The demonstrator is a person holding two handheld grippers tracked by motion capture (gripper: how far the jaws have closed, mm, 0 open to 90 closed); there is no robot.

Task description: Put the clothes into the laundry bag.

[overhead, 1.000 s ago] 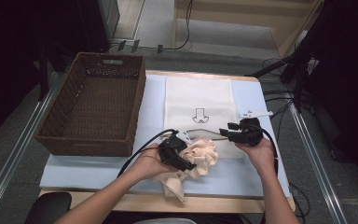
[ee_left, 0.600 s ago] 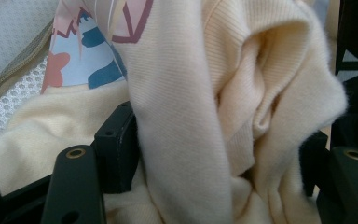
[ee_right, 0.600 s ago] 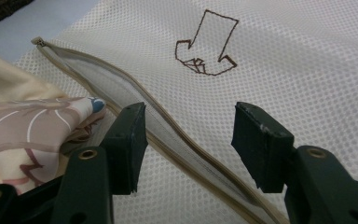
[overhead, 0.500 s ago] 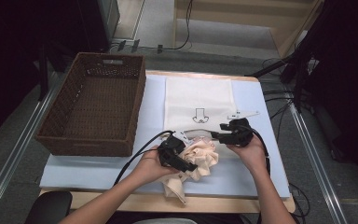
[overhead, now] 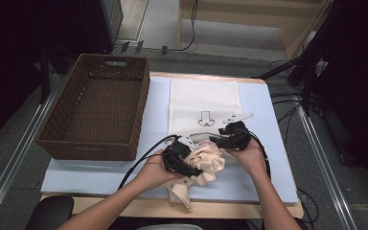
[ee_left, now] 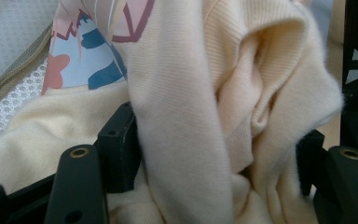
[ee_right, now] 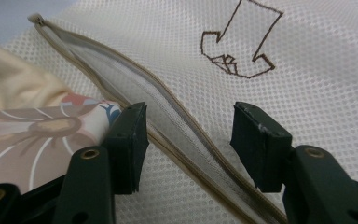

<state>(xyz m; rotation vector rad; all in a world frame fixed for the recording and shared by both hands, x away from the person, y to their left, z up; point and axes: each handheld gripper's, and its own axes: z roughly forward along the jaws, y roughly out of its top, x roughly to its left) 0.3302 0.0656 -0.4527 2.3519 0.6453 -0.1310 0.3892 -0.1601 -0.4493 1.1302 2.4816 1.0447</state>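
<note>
A crumpled cream garment [overhead: 210, 163] with a printed patch lies at the table's front, below a flat cream mesh bag [overhead: 203, 98] marked with a drawn arrow. My left gripper [overhead: 191, 170] sits on the garment. In the left gripper view its jaws stand wide with a thick bunch of the cream cloth [ee_left: 191, 116] pressed between them. My right gripper [overhead: 215, 140] hovers at the bag's near edge, open. In the right gripper view its jaws straddle the bag's zipper edge [ee_right: 177, 126], with mesh [ee_right: 307, 56] beyond and the garment's print [ee_right: 37, 135] at the left.
A brown wicker basket [overhead: 96, 112] stands at the left on the pale blue mat [overhead: 91, 167]. Cables trail from both grippers. The table's wooden front edge [overhead: 230, 208] is just below the garment, and metal rails run along both sides.
My right gripper has moved left and nearer, from beside the arrow to the bag's zipper edge by the garment. The left gripper with the garment has barely moved.
</note>
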